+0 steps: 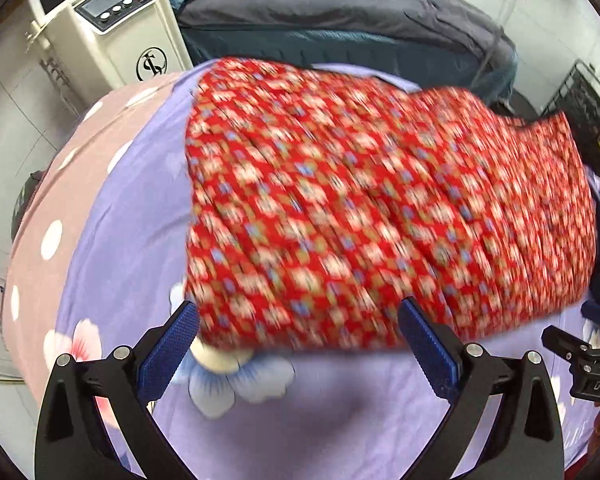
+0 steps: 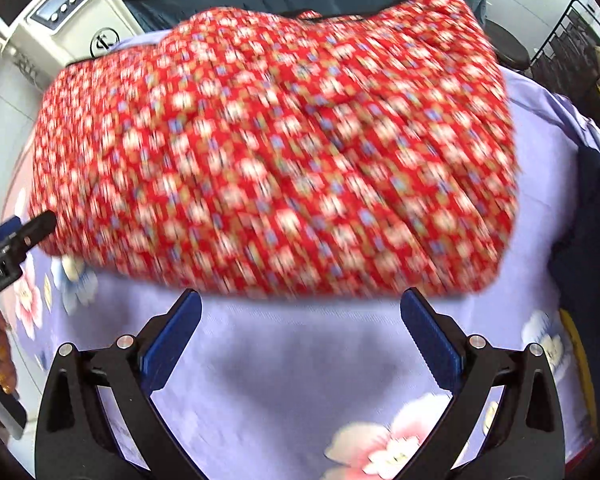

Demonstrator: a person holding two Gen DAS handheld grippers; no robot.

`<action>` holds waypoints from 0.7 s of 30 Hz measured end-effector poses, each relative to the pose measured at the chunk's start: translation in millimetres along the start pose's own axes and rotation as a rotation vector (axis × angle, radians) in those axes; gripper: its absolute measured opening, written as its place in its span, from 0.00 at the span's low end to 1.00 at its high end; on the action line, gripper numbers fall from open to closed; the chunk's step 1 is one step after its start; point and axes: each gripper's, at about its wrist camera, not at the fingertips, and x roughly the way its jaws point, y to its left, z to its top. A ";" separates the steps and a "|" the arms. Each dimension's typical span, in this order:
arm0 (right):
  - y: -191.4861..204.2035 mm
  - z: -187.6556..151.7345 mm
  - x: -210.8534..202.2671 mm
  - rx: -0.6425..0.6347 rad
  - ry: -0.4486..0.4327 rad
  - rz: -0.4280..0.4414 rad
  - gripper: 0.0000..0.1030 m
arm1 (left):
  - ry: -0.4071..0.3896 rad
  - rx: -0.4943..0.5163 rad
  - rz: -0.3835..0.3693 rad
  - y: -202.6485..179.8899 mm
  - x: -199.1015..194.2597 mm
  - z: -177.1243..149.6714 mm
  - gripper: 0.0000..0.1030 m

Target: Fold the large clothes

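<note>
Red floral padded garment [image 1: 380, 200] lying mid-frame on lilac flowered bedsheet [image 1: 132, 208], apparently folded into a thick bundle; left claw [image 1: 298, 346] and right claw [image 2: 300, 336] wide, empty, just below. Possibly near done.

The folded garment [image 1: 380, 208] lies on the bedsheet [image 1: 300, 412], ahead of both grippers. The left gripper [image 1: 300, 344] sits at its near left corner, the right gripper [image 2: 300, 328] just before its near edge. Behind stands a bed [image 1: 340, 28], with a machine [image 1: 112, 36] to its left.
</note>
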 end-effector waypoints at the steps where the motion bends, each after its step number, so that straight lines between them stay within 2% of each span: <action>1: -3.1 -8.1 -2.5 0.000 0.007 -0.010 0.96 | 0.013 0.013 -0.001 -4.7 -1.1 -3.9 0.94; 5: -10.0 -32.8 -15.4 0.015 0.013 -0.033 0.96 | 0.002 0.048 0.024 -26.6 -17.2 -18.9 0.94; 7: -10.5 -35.4 -24.4 0.015 0.005 -0.030 0.96 | -0.009 0.065 0.032 -33.9 -22.9 -15.3 0.94; 14: 3.3 -27.0 -57.7 -0.052 -0.021 -0.065 0.96 | -0.048 0.161 0.046 -61.2 -42.5 7.2 0.94; 17: 13.7 -19.6 -64.8 -0.068 -0.021 -0.076 0.96 | -0.055 0.151 0.042 -66.2 -48.2 8.9 0.94; 21: 10.5 -8.3 -76.7 -0.086 -0.035 -0.102 0.96 | -0.013 0.118 0.026 -60.5 -47.7 8.0 0.94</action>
